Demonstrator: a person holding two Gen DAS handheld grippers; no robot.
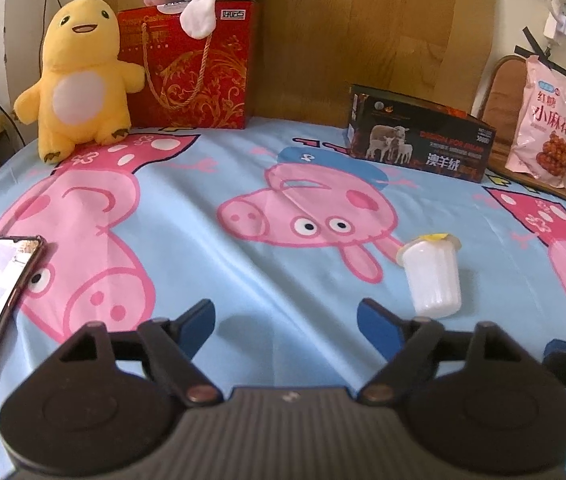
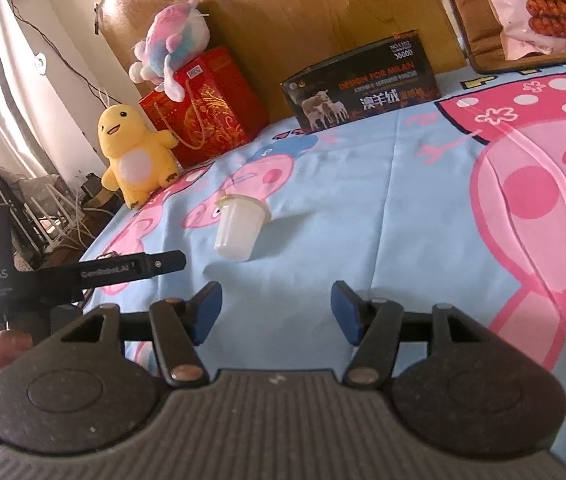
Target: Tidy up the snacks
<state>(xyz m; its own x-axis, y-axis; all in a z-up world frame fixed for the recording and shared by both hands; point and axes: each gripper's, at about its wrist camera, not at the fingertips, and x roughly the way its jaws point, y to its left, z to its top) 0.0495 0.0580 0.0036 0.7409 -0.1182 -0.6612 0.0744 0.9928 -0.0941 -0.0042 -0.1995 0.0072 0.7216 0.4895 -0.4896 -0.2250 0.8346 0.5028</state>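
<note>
- Left wrist view: a small translucent white jelly cup (image 1: 433, 278) with a yellow foil lid lies tipped on the blue cartoon-pig bed sheet (image 1: 243, 272), its lid facing away from me.
- The cup sits just ahead of my left gripper (image 1: 285, 322), beyond the right-hand blue pad and off to that side, not between the jaws.
- My left jaws stand wide apart with nothing between them; only sheet shows in the gap.
- In the right wrist view the same cup (image 2: 239, 228) lies ahead and a little left of my right gripper (image 2: 277, 312), apart from both pads.
- My right jaws are also spread, holding nothing.
- A dark box with sheep pictures (image 1: 419, 138) stands at the far edge of the bed, and a pink snack bag (image 1: 549, 120) leans further right, well apart from the cup.
</note>
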